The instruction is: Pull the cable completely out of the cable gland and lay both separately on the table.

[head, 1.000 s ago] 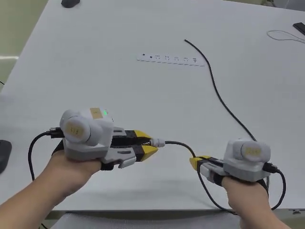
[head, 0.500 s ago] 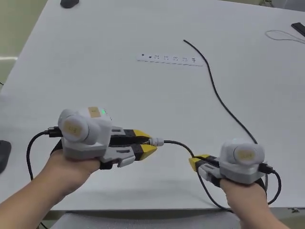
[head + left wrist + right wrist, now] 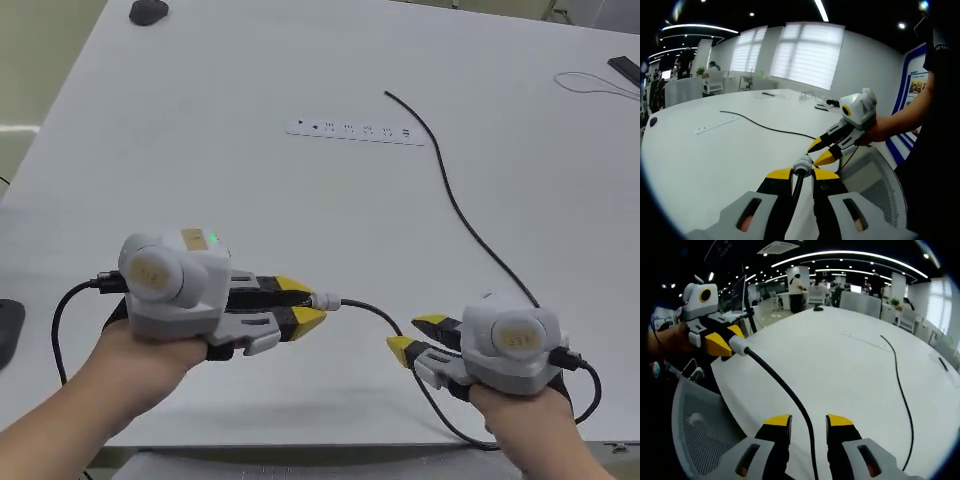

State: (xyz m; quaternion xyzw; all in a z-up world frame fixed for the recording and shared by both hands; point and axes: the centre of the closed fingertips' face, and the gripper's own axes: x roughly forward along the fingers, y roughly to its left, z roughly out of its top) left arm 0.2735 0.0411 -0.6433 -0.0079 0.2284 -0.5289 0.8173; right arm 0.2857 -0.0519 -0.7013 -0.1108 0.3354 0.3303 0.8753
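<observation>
- The gland (image 3: 325, 299), small and pale, is held off the surface (image 3: 200, 150) near its front edge, with the cable (image 3: 455, 205) not yet out of it.
- The gland's long axis lies roughly level, its cable end pointing across at the right claw (image 3: 413, 335).
- The cable leaves the gland along that same axis, dips past the right claw, loops under that hand, then runs away over the surface to end near the power strip (image 3: 350, 129).
- The left claw (image 3: 802, 175) is clamped on the gland, in line with it. Judgement: it serves as the anchor, so a pull runs straight along the bore.
- The right claw's jaws stand apart, the cable passing between them unclamped. Judgement: positioned for a grip close to the gland.
</observation>
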